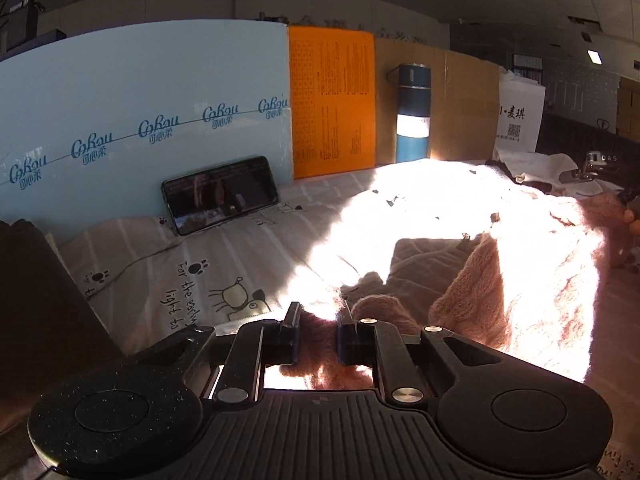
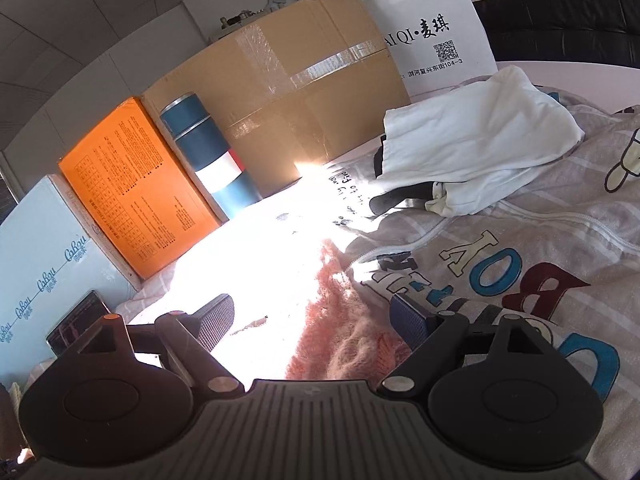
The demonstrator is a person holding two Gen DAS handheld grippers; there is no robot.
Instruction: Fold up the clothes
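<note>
Left wrist view: the left tongs (image 1: 318,326) are nearly closed, their two dark pads pinching a fold of a fuzzy pink knitted sweater (image 1: 532,280). From that pinch the sweater spreads ahead and to the right of the tongs, partly washed out by a hard patch of sunlight, over a pale striped bedsheet (image 1: 180,276) printed with paw marks and a cartoon animal. Well ahead and to the left, a dark phone (image 1: 220,194) leans against a light blue box (image 1: 140,92). Straight ahead stand an orange box (image 1: 332,100) and, beside it to the right, a blue flask (image 1: 414,114) in front of a brown cardboard box (image 1: 460,108), with a white paper bag (image 1: 520,116) further right. At the far right edge the other tool's metal tip is just visible, too small to read. Right wrist view: the right tongs (image 2: 310,320) stand wide open with nothing gripped; the pink sweater (image 2: 352,328) lies on the sheet between and below the two fingers, and no pad presses it. To the right of them the sheet (image 2: 540,264) carries large coloured letters. Ahead and to the right lies a crumpled white garment (image 2: 480,144) with a dark piece under its near edge.
</note>
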